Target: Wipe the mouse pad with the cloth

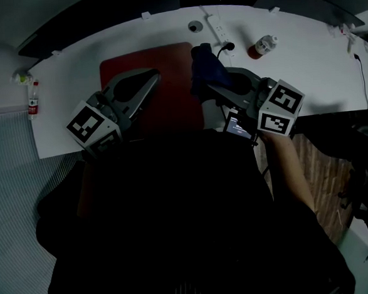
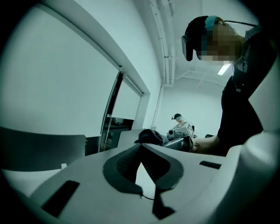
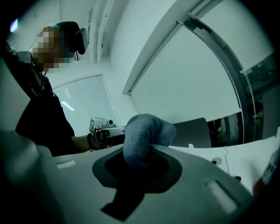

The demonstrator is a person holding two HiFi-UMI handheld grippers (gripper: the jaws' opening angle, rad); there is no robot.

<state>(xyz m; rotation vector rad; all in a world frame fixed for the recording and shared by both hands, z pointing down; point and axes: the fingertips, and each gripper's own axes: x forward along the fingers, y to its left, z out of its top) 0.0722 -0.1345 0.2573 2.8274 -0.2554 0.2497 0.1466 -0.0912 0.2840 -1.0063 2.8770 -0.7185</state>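
Observation:
A dark red mouse pad [image 1: 176,109] lies on the white table [image 1: 311,71]. My right gripper [image 1: 212,84] is shut on a dark blue cloth [image 1: 205,65], which is bunched over the pad's far right edge. In the right gripper view the cloth [image 3: 145,133] bulges up out of the closed jaws [image 3: 146,153]. My left gripper [image 1: 155,77] hovers over the pad's left half with its fingertips together and nothing between them. From the left gripper view I see those joined tips [image 2: 141,148], and beyond them the cloth [image 2: 151,136] and the right gripper [image 2: 181,132].
A white power strip [image 1: 218,26] with a plug lies behind the pad. A small bottle [image 1: 263,46] lies at the back right, and another bottle [image 1: 34,103] stands at the table's left edge. A dark device with a screen [image 1: 238,125] sits at the near edge.

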